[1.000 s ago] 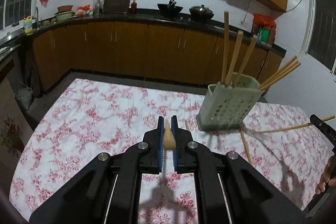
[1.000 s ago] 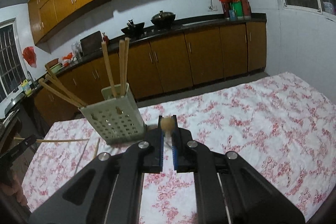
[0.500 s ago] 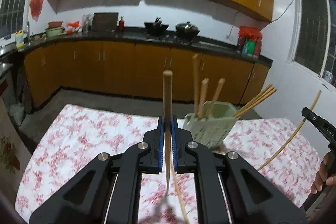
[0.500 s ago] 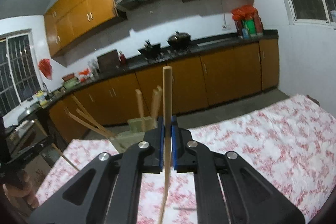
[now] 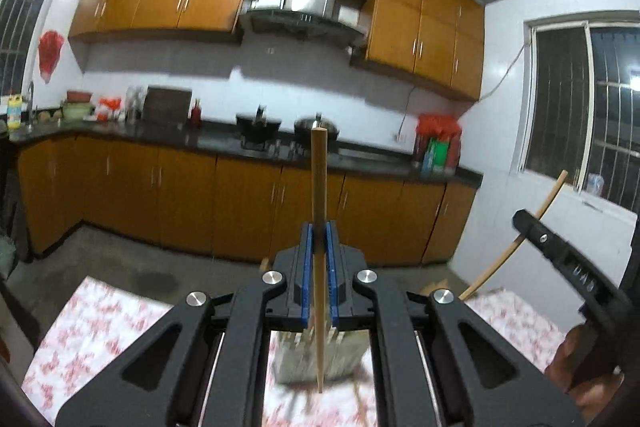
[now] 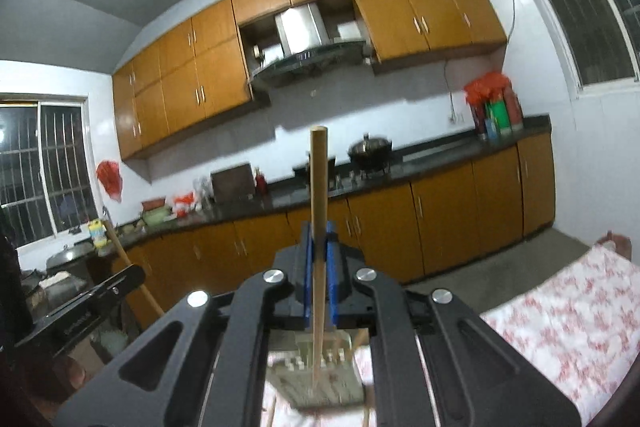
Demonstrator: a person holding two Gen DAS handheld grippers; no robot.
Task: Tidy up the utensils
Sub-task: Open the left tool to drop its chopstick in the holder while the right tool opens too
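My left gripper (image 5: pixel 319 239) is shut on a wooden chopstick (image 5: pixel 319 187) that stands upright, its lower tip hanging just above the pale green perforated utensil holder (image 5: pixel 344 359) seen below between the arms. My right gripper (image 6: pixel 319 239) is shut on another wooden chopstick (image 6: pixel 319 187), also upright, with its lower end over the same holder (image 6: pixel 340 383). The right gripper (image 5: pixel 560 259) and its chopstick (image 5: pixel 516 247) show at the right of the left wrist view; the left gripper (image 6: pixel 92 303) shows at the left of the right wrist view.
The holder stands on a table with a red floral cloth (image 5: pixel 92 327), also seen in the right wrist view (image 6: pixel 568 319). Loose chopsticks lie beside the holder (image 5: pixel 358 399). Behind are orange kitchen cabinets and a dark counter (image 5: pixel 200 139) with pots.
Both grippers have tilted upward and risen, each carrying its chopstick upright. The holder has slid from mid-view to below the fingers, so both chopsticks now hang over it.
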